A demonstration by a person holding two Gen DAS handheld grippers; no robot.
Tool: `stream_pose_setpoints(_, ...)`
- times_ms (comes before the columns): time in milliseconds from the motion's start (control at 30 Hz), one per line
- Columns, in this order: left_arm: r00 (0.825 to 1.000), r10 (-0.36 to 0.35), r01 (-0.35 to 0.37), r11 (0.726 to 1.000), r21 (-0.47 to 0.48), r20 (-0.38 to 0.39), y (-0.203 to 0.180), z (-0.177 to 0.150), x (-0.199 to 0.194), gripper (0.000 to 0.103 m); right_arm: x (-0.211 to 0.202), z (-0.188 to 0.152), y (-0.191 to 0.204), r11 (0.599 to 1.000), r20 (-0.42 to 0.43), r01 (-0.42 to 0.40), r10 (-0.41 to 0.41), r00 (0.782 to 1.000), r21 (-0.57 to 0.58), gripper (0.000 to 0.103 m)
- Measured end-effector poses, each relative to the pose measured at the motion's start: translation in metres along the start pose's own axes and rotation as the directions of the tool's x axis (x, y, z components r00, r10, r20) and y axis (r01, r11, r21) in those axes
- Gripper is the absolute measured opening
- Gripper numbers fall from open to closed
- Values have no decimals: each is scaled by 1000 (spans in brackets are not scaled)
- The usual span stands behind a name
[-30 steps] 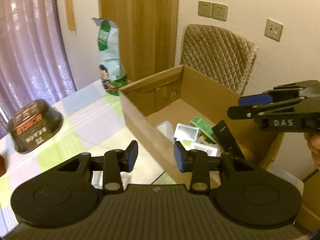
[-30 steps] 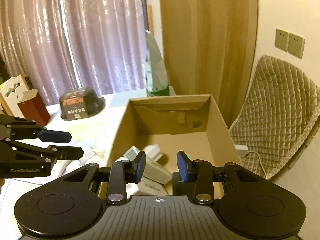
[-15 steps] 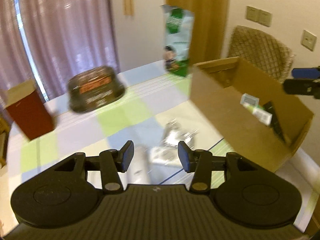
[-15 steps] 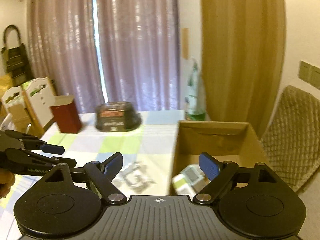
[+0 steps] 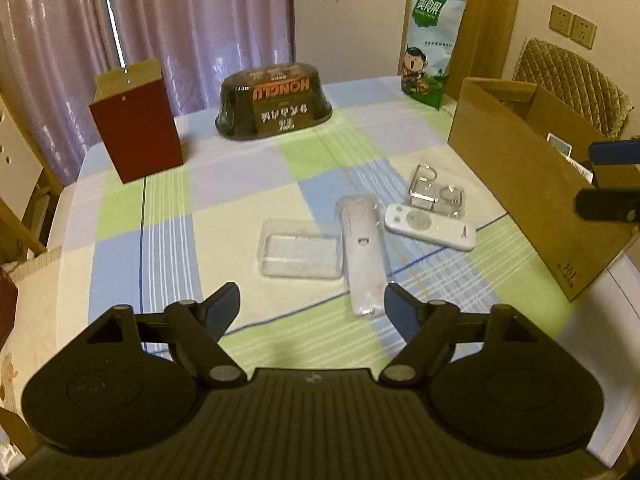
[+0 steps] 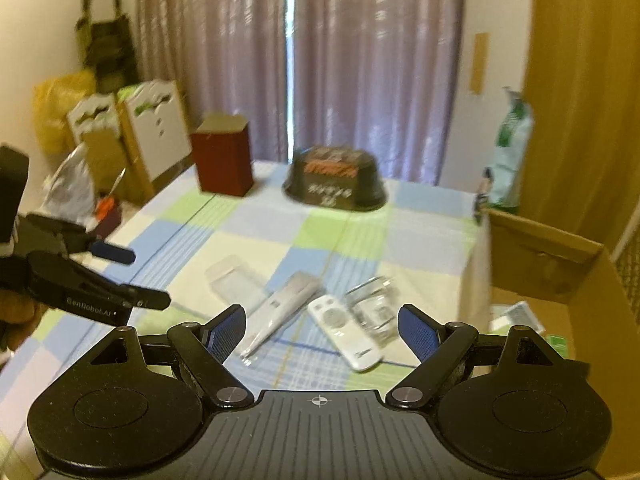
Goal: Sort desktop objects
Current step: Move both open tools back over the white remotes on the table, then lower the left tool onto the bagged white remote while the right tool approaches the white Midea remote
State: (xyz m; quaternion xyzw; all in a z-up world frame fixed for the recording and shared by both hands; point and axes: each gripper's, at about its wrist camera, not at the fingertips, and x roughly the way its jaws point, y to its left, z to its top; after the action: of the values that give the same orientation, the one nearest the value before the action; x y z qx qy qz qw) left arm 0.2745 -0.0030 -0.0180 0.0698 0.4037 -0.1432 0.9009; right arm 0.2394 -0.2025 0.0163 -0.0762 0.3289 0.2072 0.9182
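Between red box (image 5: 136, 124) and cardboard box (image 5: 520, 184), remotes (image 5: 362, 252) lie unobstructed; both hand-held grippers (image 5: 312, 312) (image 6: 320, 332) gape wide, empty.

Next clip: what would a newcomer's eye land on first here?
Probably the cluster of pale items mid-table: a white remote, a long wrapped stick and a clear plastic tray. To their right stands an open cardboard box. Both the left gripper and right gripper hover open, holding nothing.

left gripper (image 5: 312, 307): black ribbed body, two round discs, silver pivot screws, dark blue finger pads | right gripper (image 6: 320, 328): same black build, blue textured pads, crosshair mark | white "genrobot.ai" lettering on the left gripper at frame left
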Motion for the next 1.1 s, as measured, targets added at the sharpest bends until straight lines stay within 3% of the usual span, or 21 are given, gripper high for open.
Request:
stream_pose_setpoints(267,1000,-15,15,1000,-3,-17,0,-7,9,88,38,-17,8,999,-95,1,-5,996,-45,86)
stream_pose_setpoints(600,998,-38,38,999,15,-42,-5,-9,40,87,86,-28,-11,998,-183,49,-54,982,-29,86)
stream_pose_setpoints(700,998,-46,48,998,39,-46,-10,-9,52,85,101,-30,-14,998,-205,57,-63,977,-38,85)
stream_pose_setpoints(833,996,-58,62,996,61,-60,-17,-9,69,74,121,-33,-19,997,-235,60,-69,970,-46,85)
stream_pose_setpoints(1100,991,-100,106,992,62,-92,-33,-12,99,73,153,-36,-31,997,-287,58,-68,955,-45,85)
